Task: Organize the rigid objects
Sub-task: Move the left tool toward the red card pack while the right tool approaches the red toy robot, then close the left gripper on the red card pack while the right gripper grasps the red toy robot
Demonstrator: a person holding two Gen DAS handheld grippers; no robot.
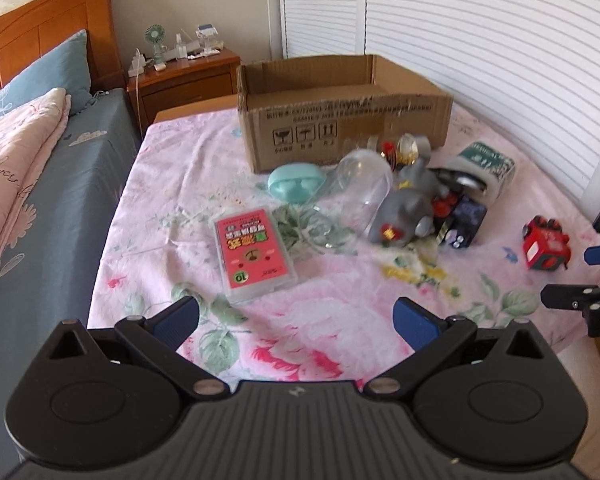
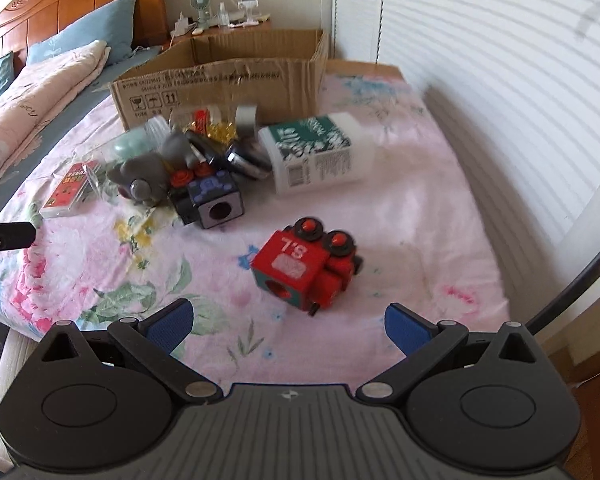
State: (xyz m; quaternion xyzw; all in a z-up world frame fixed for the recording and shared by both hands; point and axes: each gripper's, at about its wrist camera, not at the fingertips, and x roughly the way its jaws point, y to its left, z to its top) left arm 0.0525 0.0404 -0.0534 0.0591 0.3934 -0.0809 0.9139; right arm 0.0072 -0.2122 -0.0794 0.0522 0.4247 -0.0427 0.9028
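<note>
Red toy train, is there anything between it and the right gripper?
Nothing visible. The red toy train lies alone on the flowered bedspread, just ahead of the open right gripper, with only bare cloth between them. The pile of other toys sits farther back, near the cardboard box.

Red toy block [image 2: 300, 272] reads "7'S" — pink card pack [image 1: 254, 250] shows "10"

Soft daylight is coming through the white slatted blinds [image 2: 500, 60] on the right side, making both pictures bright. The grey plush toy [image 1: 408, 204] and the pile around it are looking blurred, and the fisheye lens is bending straight lines near the dark corners.
</note>
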